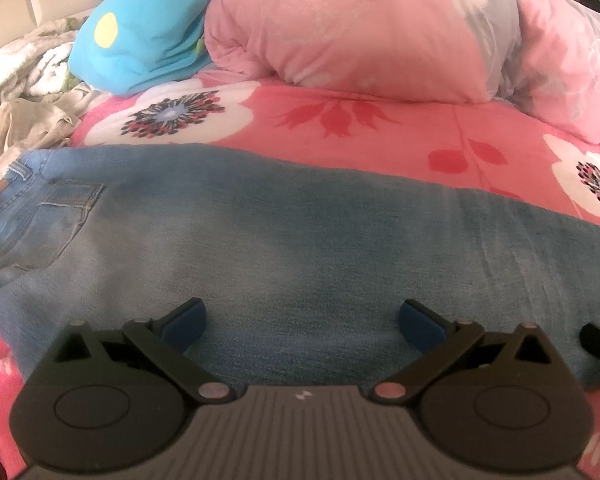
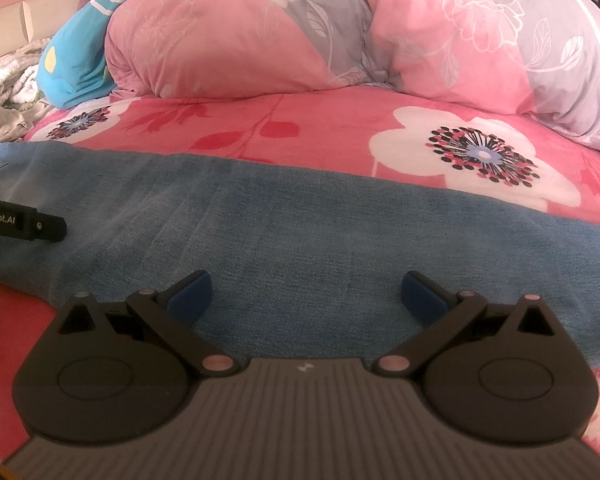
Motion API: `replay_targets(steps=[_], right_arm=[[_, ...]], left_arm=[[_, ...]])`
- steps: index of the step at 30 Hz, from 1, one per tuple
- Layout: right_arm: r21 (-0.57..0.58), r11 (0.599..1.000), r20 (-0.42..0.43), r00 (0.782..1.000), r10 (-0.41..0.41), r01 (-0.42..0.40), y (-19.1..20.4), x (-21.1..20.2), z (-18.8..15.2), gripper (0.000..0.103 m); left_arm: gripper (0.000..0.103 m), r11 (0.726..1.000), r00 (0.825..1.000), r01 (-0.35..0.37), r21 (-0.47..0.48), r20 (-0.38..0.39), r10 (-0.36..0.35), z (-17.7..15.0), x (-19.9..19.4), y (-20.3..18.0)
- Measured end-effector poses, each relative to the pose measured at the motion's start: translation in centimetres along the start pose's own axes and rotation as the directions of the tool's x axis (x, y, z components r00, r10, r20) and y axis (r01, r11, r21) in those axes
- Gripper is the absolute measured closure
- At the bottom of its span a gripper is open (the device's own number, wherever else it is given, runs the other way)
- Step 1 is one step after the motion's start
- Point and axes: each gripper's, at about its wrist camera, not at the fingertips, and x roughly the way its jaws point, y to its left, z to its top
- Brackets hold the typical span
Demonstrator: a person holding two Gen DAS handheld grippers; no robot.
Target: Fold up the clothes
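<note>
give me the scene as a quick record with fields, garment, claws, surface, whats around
garment: blue jeans, lying flat and lengthwise across the bed, waistband and back pocket toward the left
left claw: open, over the jeans near their front edge, holding nothing
right claw: open, over the jeans further along the leg, holding nothing
surface: red floral bedspread
behind: rolled pink quilt, blue cushion
far left: heap of pale clothes
fold state: no crosswise fold yet

Jeans (image 1: 300, 240) lie across the bedspread (image 1: 360, 120), quilt (image 1: 360, 32) behind.
</note>
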Motion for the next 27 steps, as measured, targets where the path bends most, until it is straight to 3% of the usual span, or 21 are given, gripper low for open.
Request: replay_targets(steps=[7, 13, 16, 21, 27], right_arm=[[0.008, 1.000, 0.001, 1.000, -0.002, 0.002, -0.3, -1.0, 0.1, 0.001], [0.046, 0.999, 0.079, 0.997, -0.003, 0.000, -1.8, -3.1, 1.3, 0.004], [0.034, 0.999, 0.082, 0.997, -0.006, 0.003, -1.8, -2.8, 2.0, 0.014], [0.020, 1.000, 0.068, 0.998, 0.008, -0.009, -1.5, -1.6, 2.9, 0.044], [0.070, 0.997, -0.021, 1.000, -0.023, 0.025, -3.6, -0.4, 1.5, 0.069]], left_arm=[[0.000, 1.000, 1.000, 0.013, -0.002, 0.004, -0.013, -0.1, -0.1, 0.3], [0.000, 1.000, 1.000, 0.018, 0.001, 0.013, -0.018, -0.3, -0.2, 0.4], [0.000, 1.000, 1.000, 0.021, 0.001, 0.016, -0.021, -0.3, -0.2, 0.3], [0.000, 1.000, 0.999, 0.025, -0.005, 0.020, -0.024, -0.3, -0.2, 0.3], [0.000, 0.999, 0.999, 0.036, -0.014, 0.024, -0.036, -0.4, -0.2, 0.5]])
